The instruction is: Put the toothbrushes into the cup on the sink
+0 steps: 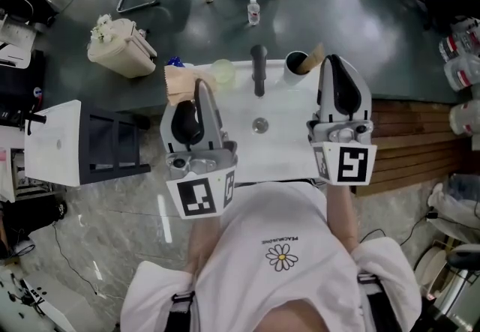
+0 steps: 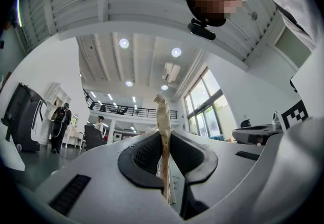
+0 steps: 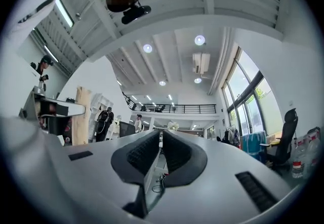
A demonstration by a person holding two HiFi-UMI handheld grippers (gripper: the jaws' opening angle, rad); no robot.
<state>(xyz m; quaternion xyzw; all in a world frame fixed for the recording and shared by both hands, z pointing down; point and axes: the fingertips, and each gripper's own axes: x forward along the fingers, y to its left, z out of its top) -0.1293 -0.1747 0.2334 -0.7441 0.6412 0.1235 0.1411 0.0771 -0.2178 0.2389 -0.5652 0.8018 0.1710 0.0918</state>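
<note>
Ceiling lights fill both gripper views, since both tools point up. The left gripper [image 2: 163,139] has its pads pinched on a thin pale toothbrush [image 2: 162,114] that sticks up past the tips. The right gripper [image 3: 159,142] is closed on nothing. The toothbrush looks light, stiff and flat, so I'd grip it low on the handle. The cup [image 1: 297,63] sits at the back of the white sink [image 1: 285,143].
</note>
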